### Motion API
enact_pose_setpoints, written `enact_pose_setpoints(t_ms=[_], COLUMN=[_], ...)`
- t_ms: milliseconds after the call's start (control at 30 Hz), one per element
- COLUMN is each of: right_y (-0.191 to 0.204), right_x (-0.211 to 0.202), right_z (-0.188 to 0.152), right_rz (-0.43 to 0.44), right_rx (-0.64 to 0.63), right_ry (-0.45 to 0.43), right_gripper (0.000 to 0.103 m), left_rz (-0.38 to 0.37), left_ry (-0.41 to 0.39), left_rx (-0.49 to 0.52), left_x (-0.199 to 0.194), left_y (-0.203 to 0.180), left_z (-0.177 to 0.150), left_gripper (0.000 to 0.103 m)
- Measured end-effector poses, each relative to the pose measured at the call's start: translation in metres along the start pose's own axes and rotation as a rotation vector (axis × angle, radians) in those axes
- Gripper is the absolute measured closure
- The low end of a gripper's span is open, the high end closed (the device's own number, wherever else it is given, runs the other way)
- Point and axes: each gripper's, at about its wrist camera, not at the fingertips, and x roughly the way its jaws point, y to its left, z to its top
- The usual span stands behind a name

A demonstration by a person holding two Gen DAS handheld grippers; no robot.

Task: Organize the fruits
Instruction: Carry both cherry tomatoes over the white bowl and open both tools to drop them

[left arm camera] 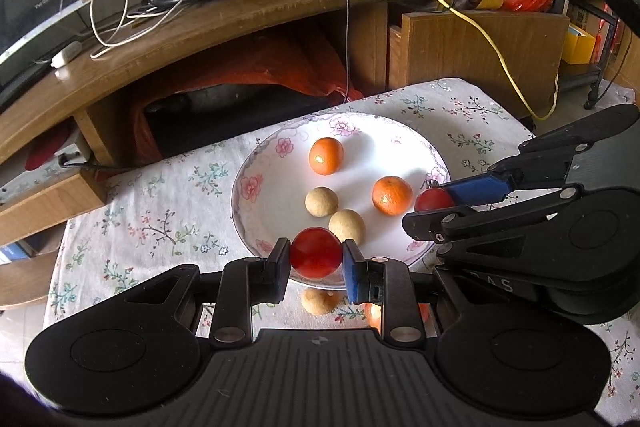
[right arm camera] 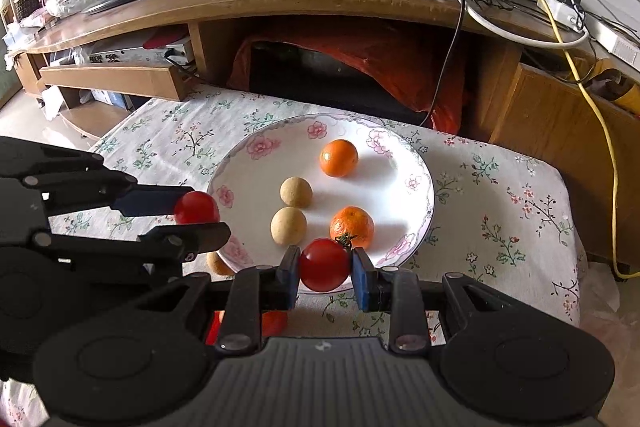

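Pinching one tomato (left arm camera: pixel 315 253) in my left gripper (left arm camera: pixel 316 261) and another tomato (right arm camera: pixel 325 264) in my right gripper (right arm camera: pixel 325 273), both hovering over the near rim of the plate (left arm camera: pixel 276 203). Two oranges (left arm camera: pixel 326 155) and two tan fruits (left arm camera: pixel 321 201) are sitting on it, atop the flowered cloth (left arm camera: pixel 160 211).

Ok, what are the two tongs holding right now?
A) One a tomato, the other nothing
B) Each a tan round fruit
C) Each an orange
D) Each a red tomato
D: the left tongs clamp a red tomato, and the right tongs clamp another tomato over the plate edge.
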Motion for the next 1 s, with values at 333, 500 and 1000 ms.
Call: enact_pose_setpoints(t_ms=[333, 500, 1000], right_y=[-0.009, -0.015, -0.023], right_x=[0.015, 0.027, 0.051], right_z=[0.005, 0.009, 0.014], right_rz=[-0.003, -0.008, -0.013], right_rx=[0.016, 0.022, 0.014], right_ry=[0.007, 0.015, 0.024], right_gripper=[0.074, 0.074, 0.074], left_rz=[0.002, 0.002, 0.021], left_ry=[0.006, 0.012, 0.022], left_rx=[-0.008, -0.018, -0.052], left_x=[0.019, 0.033, 0.048], left_y=[0.004, 0.004, 0.014], left_z=[0.007, 0.009, 0.01], left_gripper=[0.07, 0.07, 0.056])
